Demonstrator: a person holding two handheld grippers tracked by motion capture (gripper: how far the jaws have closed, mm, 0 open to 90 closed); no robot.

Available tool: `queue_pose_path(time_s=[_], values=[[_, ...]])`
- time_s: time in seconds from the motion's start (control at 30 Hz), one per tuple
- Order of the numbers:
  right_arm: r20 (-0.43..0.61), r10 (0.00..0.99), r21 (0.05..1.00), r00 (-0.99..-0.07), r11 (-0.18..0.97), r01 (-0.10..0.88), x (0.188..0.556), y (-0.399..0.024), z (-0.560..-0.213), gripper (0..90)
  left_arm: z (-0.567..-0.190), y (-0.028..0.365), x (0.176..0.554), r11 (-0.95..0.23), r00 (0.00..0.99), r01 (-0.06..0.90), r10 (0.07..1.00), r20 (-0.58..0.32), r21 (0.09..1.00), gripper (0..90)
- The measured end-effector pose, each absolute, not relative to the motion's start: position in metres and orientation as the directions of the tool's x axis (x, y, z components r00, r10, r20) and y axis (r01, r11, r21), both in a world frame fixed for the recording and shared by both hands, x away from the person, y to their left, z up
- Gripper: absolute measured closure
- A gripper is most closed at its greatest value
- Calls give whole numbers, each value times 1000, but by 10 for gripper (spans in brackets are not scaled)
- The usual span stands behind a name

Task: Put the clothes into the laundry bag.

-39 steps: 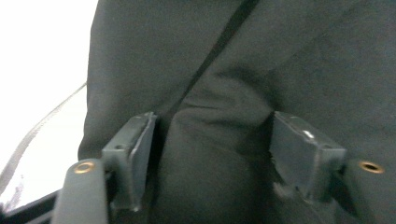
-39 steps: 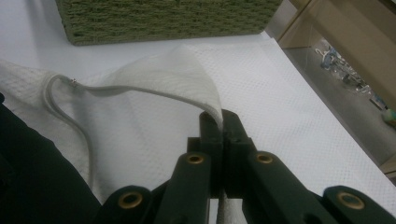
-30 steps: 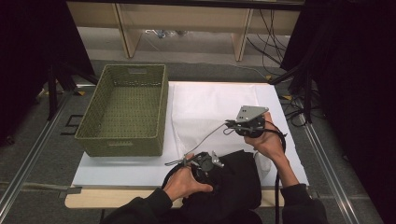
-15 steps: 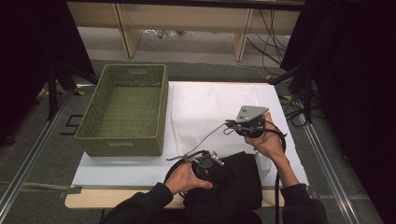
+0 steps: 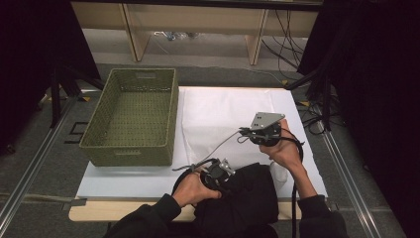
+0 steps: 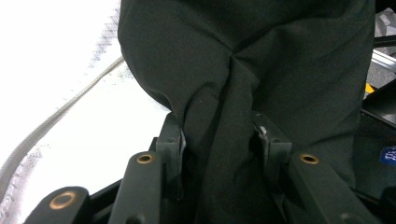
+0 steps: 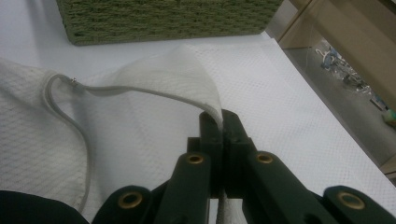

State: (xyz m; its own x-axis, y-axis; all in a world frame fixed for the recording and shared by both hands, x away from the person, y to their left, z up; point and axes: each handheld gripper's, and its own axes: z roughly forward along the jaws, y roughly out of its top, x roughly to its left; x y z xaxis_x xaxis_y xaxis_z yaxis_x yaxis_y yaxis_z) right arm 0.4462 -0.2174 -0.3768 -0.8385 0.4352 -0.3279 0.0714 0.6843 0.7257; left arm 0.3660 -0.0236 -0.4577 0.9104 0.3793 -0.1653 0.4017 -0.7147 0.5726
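**Two grippers, each clamped on cloth**

Two garments lie on the table (image 5: 148,178) in the high view: a white cloth (image 5: 218,119) spread flat at the middle, and a black cloth (image 5: 247,198) bunched at 6 o'clock by the near edge. The left gripper (image 5: 218,173) sits on the black cloth's 9 o'clock edge, held by the left hand (image 5: 190,188). The right gripper (image 5: 265,131), under its grey plate, sits at the white cloth's 4 o'clock corner, with the right hand (image 5: 285,151) behind it. A green basket (image 5: 133,116) stands at 9 o'clock, just beside the white cloth. A pale cord (image 5: 223,144) runs between the two grippers.

Left gripper view: a thick fold of the black cloth (image 6: 243,93) rises between the jaws of the left gripper (image 6: 219,135). The jaws have just been closing and now press that fold from both sides, held apart only by its bulk. The table shows white at 10 o'clock, with the cord (image 6: 56,116) crossing it.

Right gripper view: the right gripper (image 7: 219,121) has its jaws together on a thin edge of the white cloth (image 7: 163,84), which lifts in a peak from the tips toward 11 o'clock. A corded hem (image 7: 65,112) loops at 9 o'clock. The basket (image 7: 163,18) lies at 12 o'clock, apart from the cloth.
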Motion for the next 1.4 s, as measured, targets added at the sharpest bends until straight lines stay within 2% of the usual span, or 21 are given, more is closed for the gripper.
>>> queue_pose_path(time_s=[0.13, 0.17, 0.3, 0.43, 0.5, 0.6, 0.73, 0.9, 1.03, 1.23, 1.4], values=[[-327, 433, 725, -840, 685, 71, 446, -217, -377, 899, -461, -25, 368, -720, 912, 400, 376, -165, 568, 545], [-333, 428, 724, -840, 687, 64, 446, -217, -377, 899, -463, -28, 367, -707, 899, 426, 402, -175, 564, 516], [-332, 428, 722, -841, 689, 66, 446, -217, -377, 899, -466, -35, 366, -730, 905, 412, 398, -150, 546, 410], [-331, 427, 721, -842, 690, 66, 445, -216, -377, 899, -470, -37, 369, -715, 891, 445, 417, -182, 539, 351], [-334, 425, 722, -841, 689, 61, 446, -216, -376, 899, -469, -36, 369, -720, 899, 432, 396, -189, 543, 410], [-331, 426, 723, -842, 688, 64, 445, -217, -376, 899, -466, -30, 371, -698, 898, 436, 382, -219, 568, 563], [-324, 436, 725, -840, 684, 76, 445, -217, -376, 899, -462, -28, 365, -690, 901, 426, 381, -206, 586, 653], [-322, 436, 726, -840, 683, 76, 444, -217, -376, 899, -451, -29, 357, -688, 911, 401, 365, -189, 604, 679], [-330, 431, 727, -840, 683, 65, 445, -219, -376, 899, -438, -20, 362, -651, 905, 403, 386, -176, 644, 685], [-334, 433, 732, -837, 679, 60, 445, -221, -375, 899, -418, 8, 381, -510, 841, 476, 501, -203, 716, 686], [-325, 443, 733, -835, 676, 74, 445, -220, -375, 899, -415, 24, 399, -440, 795, 525, 559, -235, 729, 685]])
